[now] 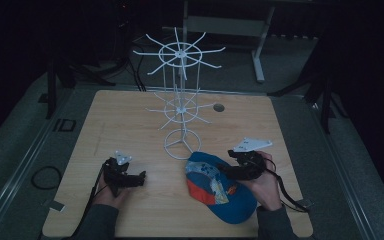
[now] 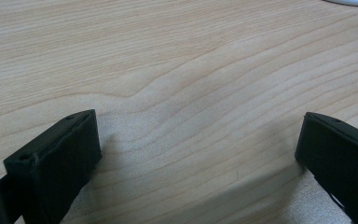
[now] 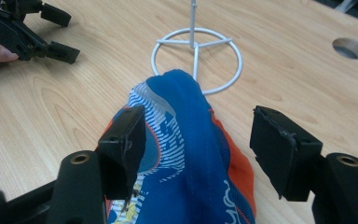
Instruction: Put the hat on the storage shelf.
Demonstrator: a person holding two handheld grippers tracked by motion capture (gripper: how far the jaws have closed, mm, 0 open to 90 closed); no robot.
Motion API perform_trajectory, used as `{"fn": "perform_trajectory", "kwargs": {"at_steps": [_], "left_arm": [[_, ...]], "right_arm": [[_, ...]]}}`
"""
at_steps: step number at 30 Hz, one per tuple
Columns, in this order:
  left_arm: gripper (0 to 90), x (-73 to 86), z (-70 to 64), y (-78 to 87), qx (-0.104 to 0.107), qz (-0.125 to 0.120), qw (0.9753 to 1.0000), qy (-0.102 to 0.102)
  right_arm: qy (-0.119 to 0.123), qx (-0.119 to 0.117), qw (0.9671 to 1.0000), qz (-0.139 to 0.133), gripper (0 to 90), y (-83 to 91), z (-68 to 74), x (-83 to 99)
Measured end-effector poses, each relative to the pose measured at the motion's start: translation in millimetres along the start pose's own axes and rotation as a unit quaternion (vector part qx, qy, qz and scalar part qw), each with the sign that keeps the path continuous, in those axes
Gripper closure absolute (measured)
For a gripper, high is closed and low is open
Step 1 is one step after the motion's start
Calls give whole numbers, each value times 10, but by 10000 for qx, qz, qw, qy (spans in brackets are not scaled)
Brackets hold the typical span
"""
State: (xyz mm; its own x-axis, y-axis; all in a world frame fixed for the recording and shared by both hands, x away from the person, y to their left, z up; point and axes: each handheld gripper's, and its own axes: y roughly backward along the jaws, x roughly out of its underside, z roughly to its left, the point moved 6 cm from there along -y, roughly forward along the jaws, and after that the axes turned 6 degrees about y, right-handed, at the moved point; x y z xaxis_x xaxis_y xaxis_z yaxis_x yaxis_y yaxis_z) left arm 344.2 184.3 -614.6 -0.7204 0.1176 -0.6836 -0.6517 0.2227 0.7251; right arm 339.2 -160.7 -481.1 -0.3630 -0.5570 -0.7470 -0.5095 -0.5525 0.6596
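Observation:
A blue cap (image 1: 215,187) with orange and white patterned panels lies on the wooden table (image 1: 130,125) at the near right. My right gripper (image 1: 226,164) is open at the cap's right side. In the right gripper view its jaws (image 3: 198,126) stand on either side of the cap's raised blue crown (image 3: 191,140) without closing on it. My left gripper (image 1: 141,178) rests at the near left, open, with bare wood between its jaws (image 2: 198,133). It also appears far off in the right gripper view (image 3: 65,35).
A white wire rack (image 1: 181,100) with two tiers of radiating hooks stands mid-table. Its ring base (image 3: 196,56) lies just beyond the cap. A round hole (image 1: 218,107) sits in the tabletop behind it. Dark floor and stands surround the table.

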Motion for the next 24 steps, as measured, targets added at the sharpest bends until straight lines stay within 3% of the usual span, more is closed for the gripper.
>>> {"fn": "perform_trajectory", "kwargs": {"at_steps": [13,24], "left_arm": [[0,4,-1,3,-1,6,10000,-8],[0,3,-2,3,3,5,10000,2]], "right_arm": [[-25,115,9998,156,360,-85,4,16],[146,-28,9987,495,374,-190,9,1]]}}
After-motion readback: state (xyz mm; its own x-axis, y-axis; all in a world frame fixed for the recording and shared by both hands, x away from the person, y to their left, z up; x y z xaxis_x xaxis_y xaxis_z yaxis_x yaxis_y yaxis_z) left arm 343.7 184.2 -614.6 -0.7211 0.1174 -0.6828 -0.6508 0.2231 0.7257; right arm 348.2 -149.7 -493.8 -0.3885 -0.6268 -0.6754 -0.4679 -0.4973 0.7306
